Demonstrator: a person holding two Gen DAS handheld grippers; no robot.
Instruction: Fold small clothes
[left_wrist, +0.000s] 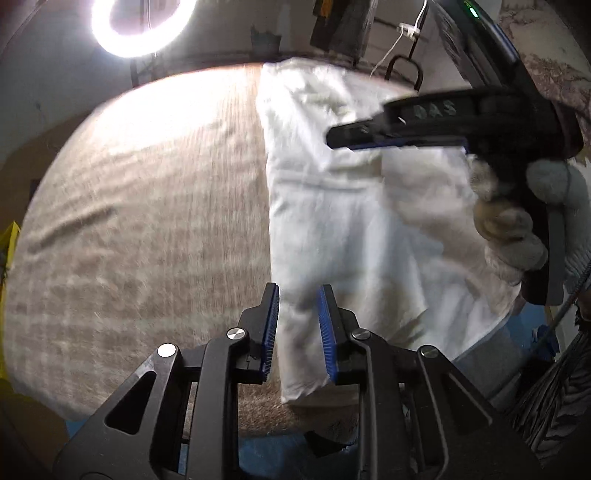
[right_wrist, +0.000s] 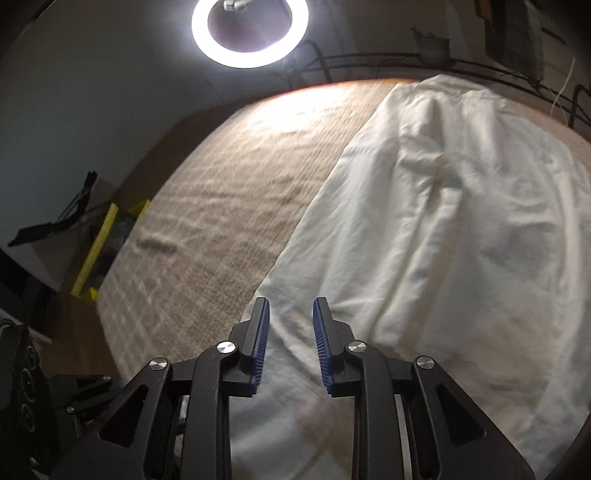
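Observation:
A white garment (left_wrist: 354, 221) lies lengthwise on the beige woven table cover (left_wrist: 147, 221), creased along its length. My left gripper (left_wrist: 299, 317) is at the garment's near end. A strip of the fabric fills the narrow gap between its blue pads, which press on it from both sides. My right gripper (left_wrist: 334, 136), held by a gloved hand (left_wrist: 517, 229), hovers above the garment's middle with nothing hanging from it. In the right wrist view the right gripper (right_wrist: 291, 328) stands a little open, and the garment (right_wrist: 443, 221) lies flat beneath the gap.
A bright ring light (right_wrist: 249, 33) stands behind the table's far edge. A yellow frame (right_wrist: 103, 243) sits off the table's left side. Cables and a dark stand (left_wrist: 402, 66) run along the back wall. Bare cover (right_wrist: 229, 192) stretches left of the garment.

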